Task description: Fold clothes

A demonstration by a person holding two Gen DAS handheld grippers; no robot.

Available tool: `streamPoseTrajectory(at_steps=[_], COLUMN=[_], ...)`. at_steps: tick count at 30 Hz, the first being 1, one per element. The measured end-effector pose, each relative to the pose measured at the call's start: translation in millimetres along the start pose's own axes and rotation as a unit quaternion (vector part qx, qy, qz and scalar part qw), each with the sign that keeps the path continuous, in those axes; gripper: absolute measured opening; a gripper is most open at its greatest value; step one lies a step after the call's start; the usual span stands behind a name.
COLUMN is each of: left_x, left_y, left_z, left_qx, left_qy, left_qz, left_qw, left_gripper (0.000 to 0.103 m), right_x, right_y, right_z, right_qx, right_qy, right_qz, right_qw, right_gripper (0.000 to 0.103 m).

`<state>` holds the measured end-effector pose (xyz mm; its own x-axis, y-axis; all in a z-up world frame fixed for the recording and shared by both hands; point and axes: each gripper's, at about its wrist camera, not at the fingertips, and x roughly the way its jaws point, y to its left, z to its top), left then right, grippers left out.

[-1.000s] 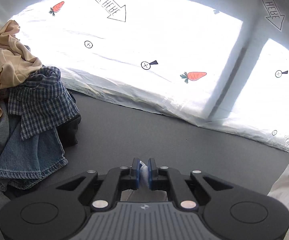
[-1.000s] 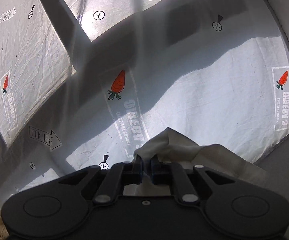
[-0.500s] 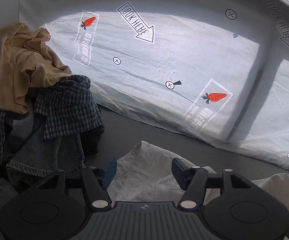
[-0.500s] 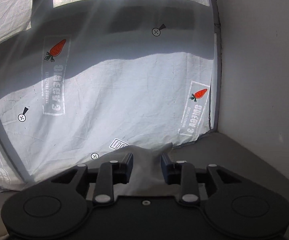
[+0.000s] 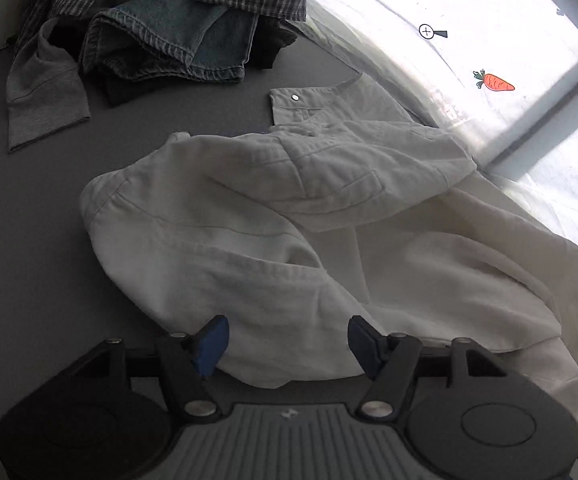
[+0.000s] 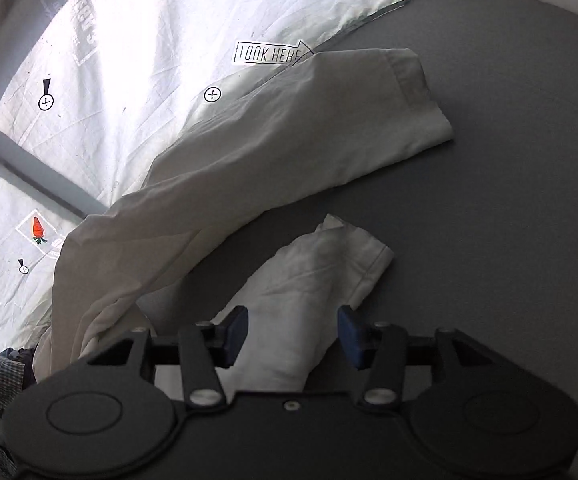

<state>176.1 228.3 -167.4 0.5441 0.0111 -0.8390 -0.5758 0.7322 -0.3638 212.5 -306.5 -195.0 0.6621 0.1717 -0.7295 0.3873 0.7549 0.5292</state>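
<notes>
A pair of white trousers (image 5: pixel 309 208) lies crumpled on the grey table, waistband with a button at the far side. My left gripper (image 5: pixel 289 340) is open and empty just above the near edge of the cloth. In the right wrist view the two trouser legs (image 6: pixel 289 140) stretch across the table, one hem far right, one hem near. My right gripper (image 6: pixel 293 332) is open, its fingers either side of the near leg (image 6: pixel 309 280), not closed on it.
A heap of other clothes (image 5: pixel 161 32), jeans, a plaid shirt and a grey top, lies at the far left. A white printed sheet with carrots and arrows (image 6: pixel 149 60) covers the back of the table. Bare grey table (image 6: pixel 509 160) lies to the right.
Both grippers were shut on the white trousers and held them up; they opened, the trousers dropped flat on the table, and both cameras now look down on them.
</notes>
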Motion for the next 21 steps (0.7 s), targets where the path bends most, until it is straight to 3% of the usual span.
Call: streamPoseTrajectory(at_steps=[5, 8, 12, 14, 16, 18, 21], left_x=[17, 26, 36, 39, 41, 41, 31], left_y=[9, 13, 21, 28, 35, 43, 57], left_z=[0, 1, 6, 8, 11, 14, 22], left_qx=[-0.085, -0.127, -0.189, -0.225, -0.256, -0.270, -0.308], left_qy=[0.028, 0.030, 0.027, 0.026, 0.024, 0.019, -0.007], left_qz=[-0.033, -0.047, -0.062, -0.062, -0.056, -0.046, -0.058], left_qw=[0.9955, 0.9903, 0.9797, 0.9721, 0.9648, 0.9616, 0.9494], left_gripper=[0.072, 0.080, 0.081, 0.079, 0.057, 0.017, 0.012], right_x=[13, 26, 42, 47, 50, 45, 25], right_y=[-1, -12, -23, -24, -24, -20, -6], right_z=[-3, -14, -18, -11, 2, 19, 59], right_qx=[0.023, 0.047, 0.088, 0.085, 0.092, 0.094, 0.069], right_qy=[0.017, 0.041, 0.049, 0.038, 0.029, -0.007, -0.084], right_qz=[-0.008, -0.027, -0.005, 0.038, 0.051, 0.062, 0.052], right_qw=[1.000, 0.998, 0.995, 0.995, 0.994, 0.994, 0.993], right_gripper=[0.060, 0.063, 0.068, 0.021, 0.008, 0.007, 0.006])
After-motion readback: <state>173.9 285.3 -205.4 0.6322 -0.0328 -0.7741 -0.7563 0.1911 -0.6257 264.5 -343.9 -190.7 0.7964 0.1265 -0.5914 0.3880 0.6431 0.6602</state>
